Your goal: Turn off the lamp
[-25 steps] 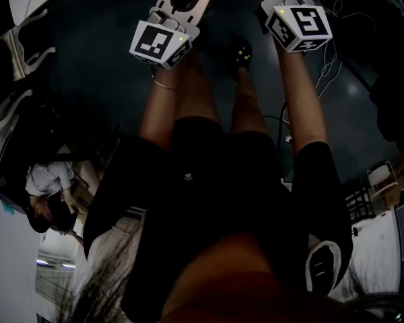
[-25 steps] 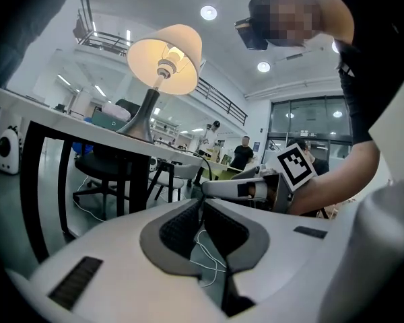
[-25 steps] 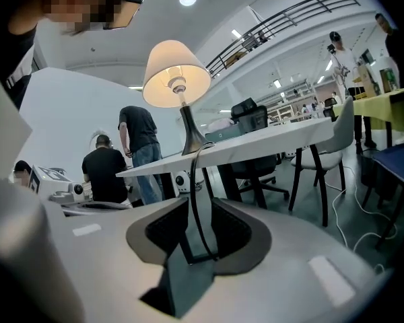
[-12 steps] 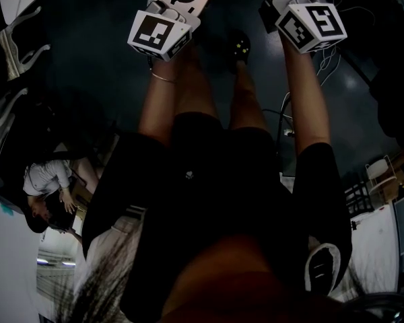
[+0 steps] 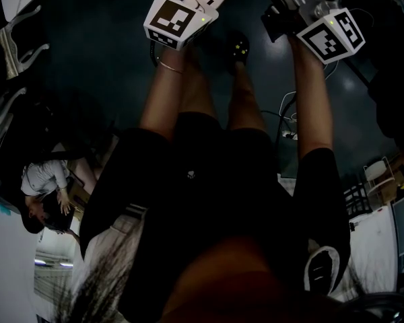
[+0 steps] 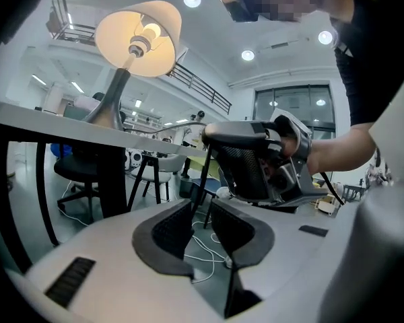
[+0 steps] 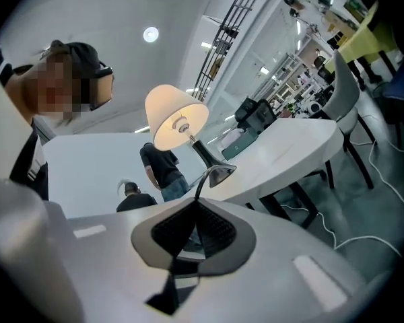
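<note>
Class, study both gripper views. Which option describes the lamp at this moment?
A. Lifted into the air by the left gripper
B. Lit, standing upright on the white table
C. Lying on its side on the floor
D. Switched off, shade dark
B: in the left gripper view the lamp stands upright on the white table with its bulb and shade glowing, and the right gripper view shows the same.

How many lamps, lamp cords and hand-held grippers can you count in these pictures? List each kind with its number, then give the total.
Lamp: 1
Lamp cord: 1
Hand-held grippers: 2 (left hand-held gripper, right hand-held gripper)
Total: 4
</note>
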`<state>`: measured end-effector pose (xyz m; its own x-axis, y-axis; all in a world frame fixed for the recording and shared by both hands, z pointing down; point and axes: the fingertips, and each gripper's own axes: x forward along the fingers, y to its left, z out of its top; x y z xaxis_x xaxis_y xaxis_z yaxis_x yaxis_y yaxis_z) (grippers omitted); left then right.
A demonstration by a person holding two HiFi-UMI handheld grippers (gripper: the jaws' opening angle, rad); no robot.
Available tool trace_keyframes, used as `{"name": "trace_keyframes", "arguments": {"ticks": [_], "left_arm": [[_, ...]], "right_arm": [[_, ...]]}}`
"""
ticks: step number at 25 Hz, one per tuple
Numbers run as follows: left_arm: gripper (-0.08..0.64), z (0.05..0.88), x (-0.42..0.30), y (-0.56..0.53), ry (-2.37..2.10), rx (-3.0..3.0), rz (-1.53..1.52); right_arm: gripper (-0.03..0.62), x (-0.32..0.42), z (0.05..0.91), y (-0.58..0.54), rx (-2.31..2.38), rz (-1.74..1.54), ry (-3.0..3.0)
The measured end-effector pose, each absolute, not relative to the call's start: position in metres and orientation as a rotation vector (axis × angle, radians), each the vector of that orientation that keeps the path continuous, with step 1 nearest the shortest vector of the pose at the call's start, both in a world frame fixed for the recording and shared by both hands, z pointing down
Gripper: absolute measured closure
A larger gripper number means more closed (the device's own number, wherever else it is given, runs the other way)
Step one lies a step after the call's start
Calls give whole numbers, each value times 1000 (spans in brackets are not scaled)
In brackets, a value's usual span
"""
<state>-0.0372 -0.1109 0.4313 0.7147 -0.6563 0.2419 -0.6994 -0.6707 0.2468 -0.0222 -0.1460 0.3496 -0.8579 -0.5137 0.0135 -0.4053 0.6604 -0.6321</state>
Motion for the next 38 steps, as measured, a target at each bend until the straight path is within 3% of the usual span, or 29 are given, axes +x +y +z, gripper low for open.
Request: {"name": "trace_keyframes", "arguments": {"ticks": [8,12,24,32,38], "left_arm": [[486,419,-20,-124,-1019,2685,212],[537,415,-20,-123,-1029,2698,211],[540,413,-7,-108,-967,2716,231],[540,399,-10,-108,-982,2708,185],[540,387,-6,-109,-977,2695,139]], "right_arm": [[581,-22,348,-146,-729,-1009,2678],[581,-17,351,-147,-759,-1005,2679],[569,11,354,-138,-948,-868,2689],[568,28,407,-115,-1161,-937,2728],[509,11,438,-99,-1217,-968,2804]]}}
